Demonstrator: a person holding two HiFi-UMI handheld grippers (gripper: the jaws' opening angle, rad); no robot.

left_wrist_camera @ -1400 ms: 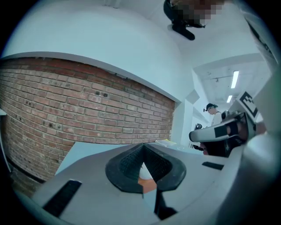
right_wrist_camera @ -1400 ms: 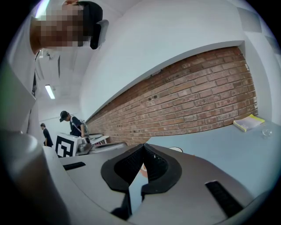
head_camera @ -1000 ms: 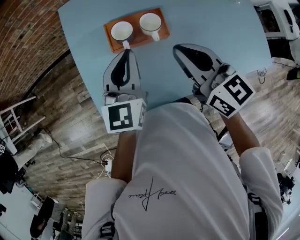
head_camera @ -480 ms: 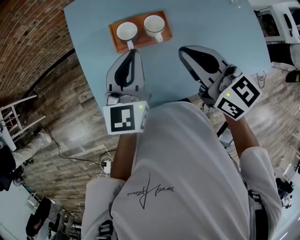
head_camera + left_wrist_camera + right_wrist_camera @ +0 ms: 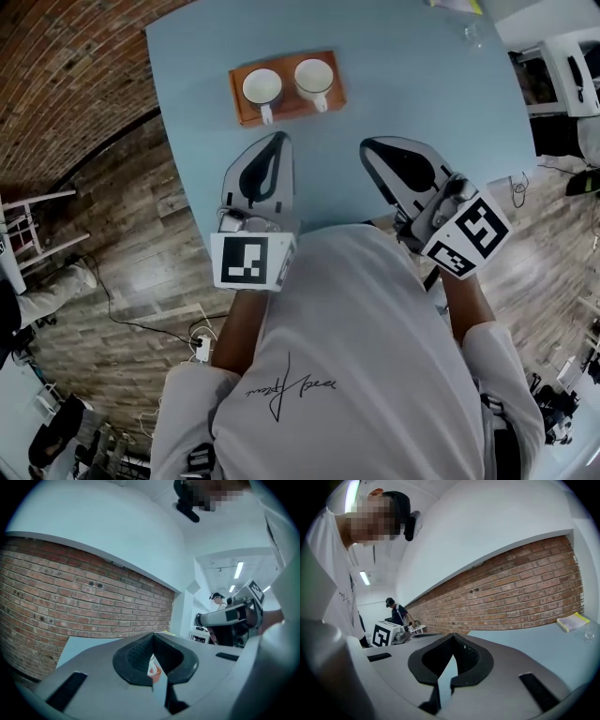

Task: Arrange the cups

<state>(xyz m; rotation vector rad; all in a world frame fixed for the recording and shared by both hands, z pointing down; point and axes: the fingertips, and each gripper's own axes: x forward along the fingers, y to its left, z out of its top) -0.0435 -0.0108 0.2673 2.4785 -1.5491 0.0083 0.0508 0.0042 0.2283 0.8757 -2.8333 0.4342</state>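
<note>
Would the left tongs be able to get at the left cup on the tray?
Likely yes: the left tongs, shut, sit just short of the handle of the left cup, with only bare table between.

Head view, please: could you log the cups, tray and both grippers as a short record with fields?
Cups: left cup and right cup, white, upright, side by side
Support: orange tray under both cups, on blue table
Left gripper: shut, empty, short of tray
Right gripper: shut, empty, over table
</note>
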